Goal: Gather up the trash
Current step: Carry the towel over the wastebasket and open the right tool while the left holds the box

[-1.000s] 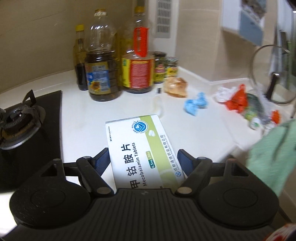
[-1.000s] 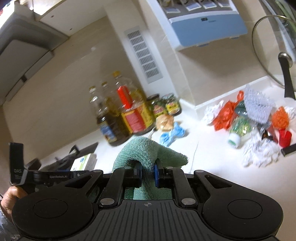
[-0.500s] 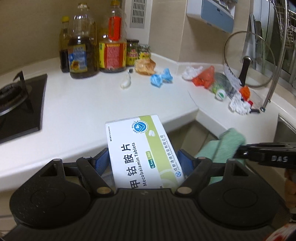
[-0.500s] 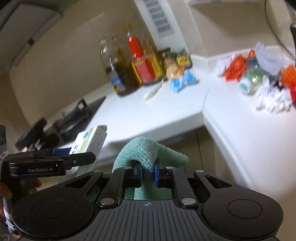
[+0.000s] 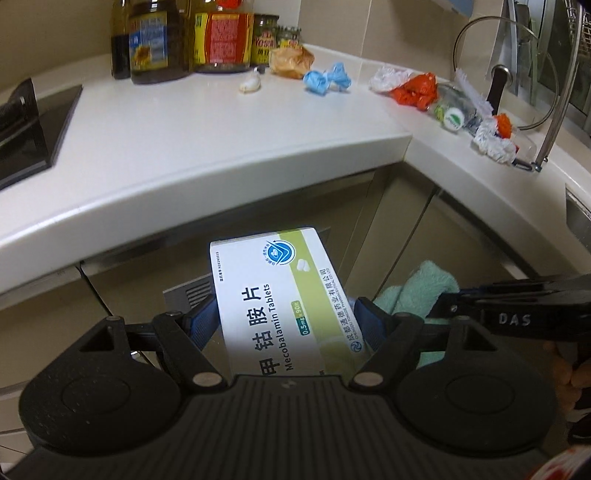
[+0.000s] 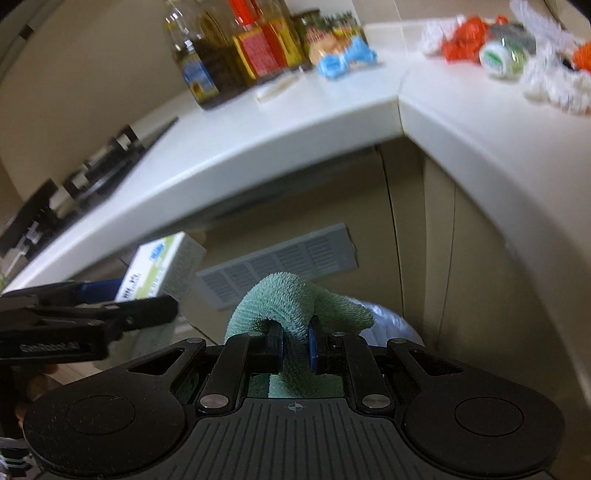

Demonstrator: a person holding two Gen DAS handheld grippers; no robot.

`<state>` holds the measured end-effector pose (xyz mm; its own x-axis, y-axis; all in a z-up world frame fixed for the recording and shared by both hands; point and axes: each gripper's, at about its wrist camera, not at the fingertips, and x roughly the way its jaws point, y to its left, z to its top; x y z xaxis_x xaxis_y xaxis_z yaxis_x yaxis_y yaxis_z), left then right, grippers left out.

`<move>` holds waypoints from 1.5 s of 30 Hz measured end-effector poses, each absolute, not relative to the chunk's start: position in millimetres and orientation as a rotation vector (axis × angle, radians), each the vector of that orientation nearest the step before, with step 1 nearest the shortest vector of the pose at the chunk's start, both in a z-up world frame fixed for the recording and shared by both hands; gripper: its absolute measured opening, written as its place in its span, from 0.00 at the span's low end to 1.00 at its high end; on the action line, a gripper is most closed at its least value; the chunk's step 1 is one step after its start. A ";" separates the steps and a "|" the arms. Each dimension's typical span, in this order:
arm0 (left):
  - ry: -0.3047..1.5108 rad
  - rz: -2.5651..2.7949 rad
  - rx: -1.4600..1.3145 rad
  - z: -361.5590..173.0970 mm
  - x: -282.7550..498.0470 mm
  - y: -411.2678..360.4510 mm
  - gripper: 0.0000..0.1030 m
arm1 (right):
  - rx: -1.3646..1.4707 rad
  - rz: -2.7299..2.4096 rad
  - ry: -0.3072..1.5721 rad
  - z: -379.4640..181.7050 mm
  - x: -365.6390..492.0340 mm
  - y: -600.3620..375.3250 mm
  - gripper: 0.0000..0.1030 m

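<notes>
My left gripper (image 5: 284,319) is shut on a white and green tablet box (image 5: 280,295), held below the edge of the white counter (image 5: 221,147). The same box (image 6: 162,273) shows at the left of the right wrist view. My right gripper (image 6: 294,345) is shut on a folded green cloth (image 6: 295,299), which also appears as the cloth (image 5: 421,291) at the right of the left wrist view. Behind the cloth lies a pale blue bag-lined bin (image 6: 388,325), mostly hidden. On the counter lie blue crumpled trash (image 5: 327,79), orange wrappers (image 5: 415,90) and white scraps (image 5: 493,142).
Oil bottles (image 5: 155,40) and jars (image 5: 264,35) stand at the counter's back. A gas hob (image 5: 26,125) is at the left. A pot lid (image 5: 506,70) leans at the right. Beige cabinet doors (image 6: 461,240) with a vent grille (image 6: 280,266) face me below.
Both grippers have dropped from above the counter to below its edge, in front of the cabinet. Each keeps its hold, the left on the box and the right on the cloth.
</notes>
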<state>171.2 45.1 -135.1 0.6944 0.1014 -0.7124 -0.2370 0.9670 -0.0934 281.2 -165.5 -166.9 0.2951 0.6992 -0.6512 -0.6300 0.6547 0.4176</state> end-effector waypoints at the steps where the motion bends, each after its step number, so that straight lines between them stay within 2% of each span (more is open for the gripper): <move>1: 0.791 0.190 -0.185 -139.1 172.7 46.1 0.75 | 0.085 0.875 0.925 -171.7 282.7 -164.1 0.12; 14: 0.836 0.158 -0.191 -173.1 185.8 54.8 0.75 | 0.062 0.805 1.029 -218.9 294.6 -140.8 0.13; 18: 0.846 0.154 -0.195 -176.9 185.6 57.9 0.75 | 0.059 0.790 1.060 -224.8 298.2 -138.2 0.31; 20: 0.850 0.151 -0.193 -177.8 185.2 59.1 0.75 | 0.067 0.780 1.070 -225.6 298.1 -138.7 0.34; 22: 0.854 0.149 -0.191 -179.0 184.9 59.8 0.75 | 0.085 0.769 1.075 -225.4 298.6 -139.6 0.44; 24: 0.858 0.147 -0.192 -180.4 184.4 60.7 0.75 | 0.078 0.756 1.073 -224.2 298.2 -140.2 0.47; 45: 0.909 0.072 -0.197 -214.3 204.5 33.7 0.76 | 0.001 0.639 1.124 -235.8 292.7 -164.1 0.47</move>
<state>204.5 33.7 -214.3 0.6134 -0.0208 -0.7895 -0.1453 0.9796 -0.1387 292.7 -164.1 -235.8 0.2742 0.4756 -0.8358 -0.4748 0.8228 0.3124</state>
